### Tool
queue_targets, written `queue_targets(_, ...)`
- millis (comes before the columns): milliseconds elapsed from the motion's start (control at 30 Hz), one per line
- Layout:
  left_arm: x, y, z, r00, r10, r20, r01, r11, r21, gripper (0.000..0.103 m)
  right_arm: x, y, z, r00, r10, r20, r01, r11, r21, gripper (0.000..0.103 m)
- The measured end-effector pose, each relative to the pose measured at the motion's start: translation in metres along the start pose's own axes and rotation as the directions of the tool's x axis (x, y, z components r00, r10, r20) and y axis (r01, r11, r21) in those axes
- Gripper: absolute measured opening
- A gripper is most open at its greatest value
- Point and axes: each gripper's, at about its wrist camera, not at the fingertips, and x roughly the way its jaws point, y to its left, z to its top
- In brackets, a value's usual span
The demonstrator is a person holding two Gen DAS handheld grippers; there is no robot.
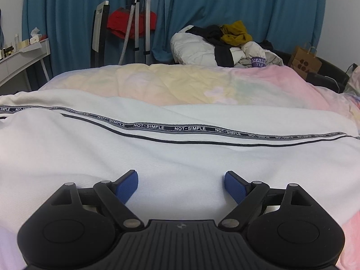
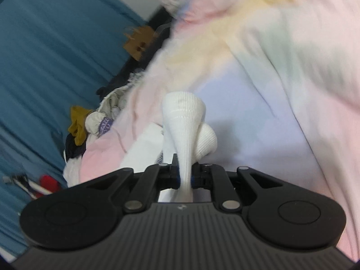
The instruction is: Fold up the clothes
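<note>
White garment [image 1: 180, 157] under spread left gripper [image 1: 181, 185]; right gripper [image 2: 185, 175] fingers pinching its cuff [image 2: 183, 112]

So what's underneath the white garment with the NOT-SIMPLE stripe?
The white garment lies spread on a pastel quilt, visible beyond it and at the lower right. Whatever lies directly beneath the fabric is covered.

white garment [image 1: 157, 157]: matt fine-ribbed knit cloth, woven printed tape trim. its cuff [image 2: 183, 108]: coarser rib knit, in right gripper [image 2: 185, 175]. left gripper [image 1: 181, 180]: matt black plastic, ridged body, dull metal pivot pins; pads [image 1: 127, 185] blue textured rubbery. bedspread [image 1: 180, 83]: soft matt pastel cloth, quilted. curtains [image 1: 225, 11]: matt blue cloth. bag [image 1: 304, 61]: brown paper. tripod [image 1: 146, 22]: shiny metal legs. clothes pile [image 1: 225, 45]: puffy smooth white cloth, mustard knit.
</note>
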Motion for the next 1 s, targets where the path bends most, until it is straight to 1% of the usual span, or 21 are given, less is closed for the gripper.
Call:
queue_targets(67, 0.0, 0.001, 0.0, 1.0, -0.002, 0.003, 0.002, 1.0, 0.004, 0.086, -0.013, 0.027, 0.0, 0.998, 0.036, 0.057, -0.031, 0.996, -0.088, 0.011)
queue_targets(133, -0.001, 0.001, 0.0, 1.0, -0.004, 0.005, 0.004, 1.0, 0.009, 0.086, -0.031, 0.06, -0.006, 0.989, 0.09, 0.115, -0.066, 0.977, -0.201, 0.011)
queue_targets(167, -0.001, 0.002, 0.001, 1.0, -0.005, 0.007, 0.004, 1.0, 0.011, 0.086, -0.042, 0.076, -0.015, 0.983, 0.127, 0.132, -0.088, 0.959, -0.271, 0.011)
queue_targets(200, -0.001, 0.003, 0.001, 1.0, -0.007, 0.007, 0.007, 1.0, 0.007, 0.086, -0.052, 0.093, -0.029, 0.976, 0.17, 0.137, -0.113, 0.931, -0.348, 0.011)
queue_targets(267, -0.001, 0.004, 0.002, 1.0, -0.012, 0.007, 0.012, 1.0, -0.001, 0.086, -0.074, 0.125, -0.057, 0.957, 0.254, 0.138, -0.156, 0.855, -0.494, 0.011)
queue_targets(300, -0.001, 0.004, 0.002, 1.0, -0.014, 0.006, 0.014, 1.0, -0.006, 0.086, -0.085, 0.141, -0.071, 0.946, 0.296, 0.133, -0.173, 0.808, -0.563, 0.011)
queue_targets(367, -0.002, 0.005, 0.004, 1.0, -0.018, 0.007, 0.018, 1.0, -0.014, 0.086, -0.107, 0.173, -0.098, 0.92, 0.376, 0.113, -0.2, 0.697, -0.689, 0.011)
queue_targets(433, -0.004, 0.008, 0.007, 1.0, -0.017, 0.011, 0.017, 0.999, -0.027, 0.086, -0.129, 0.205, -0.126, 0.89, 0.45, 0.079, -0.215, 0.565, -0.797, 0.011)
queue_targets(467, -0.006, 0.011, 0.008, 1.0, -0.016, 0.014, 0.016, 0.999, -0.037, 0.085, -0.138, 0.216, -0.143, 0.881, 0.471, 0.051, -0.219, 0.5, -0.838, 0.011)
queue_targets(500, -0.008, 0.014, 0.01, 1.0, -0.015, 0.018, 0.016, 0.999, -0.049, 0.085, -0.141, 0.217, -0.162, 0.883, 0.469, 0.015, -0.222, 0.445, -0.868, 0.011)
queue_targets(567, -0.016, 0.023, 0.014, 0.999, -0.005, 0.033, 0.008, 0.996, -0.09, 0.085, -0.141, 0.211, -0.2, 0.894, 0.444, -0.055, -0.226, 0.341, -0.913, 0.011)
queue_targets(667, -0.029, 0.042, 0.021, 0.997, 0.04, 0.059, -0.03, 0.987, -0.155, 0.085, -0.141, 0.203, -0.256, 0.908, 0.39, -0.153, -0.237, 0.177, -0.955, 0.011)
queue_targets(733, -0.037, 0.055, 0.024, 0.995, 0.064, 0.071, -0.048, 0.979, -0.198, 0.085, -0.141, 0.197, -0.294, 0.915, 0.344, -0.213, -0.249, 0.065, -0.966, 0.011)
queue_targets(867, -0.047, 0.079, 0.031, 0.994, 0.078, 0.076, -0.054, 0.958, -0.283, 0.086, -0.141, 0.186, -0.369, 0.921, 0.231, -0.313, -0.282, -0.157, -0.946, 0.012)
queue_targets(900, -0.047, 0.084, 0.032, 0.994, 0.076, 0.075, -0.05, 0.953, -0.3, 0.086, -0.142, 0.185, -0.377, 0.922, 0.218, -0.321, -0.286, -0.177, -0.942, 0.012)
queue_targets(933, -0.048, 0.087, 0.034, 0.994, 0.074, 0.077, -0.047, 0.95, -0.308, 0.086, -0.143, 0.187, -0.372, 0.92, 0.216, -0.326, -0.297, -0.155, -0.942, 0.012)
queue_targets(1000, -0.049, 0.091, 0.037, 0.994, 0.072, 0.081, -0.043, 0.948, -0.316, 0.086, -0.145, 0.192, -0.361, 0.917, 0.215, -0.336, -0.325, -0.085, -0.942, 0.012)
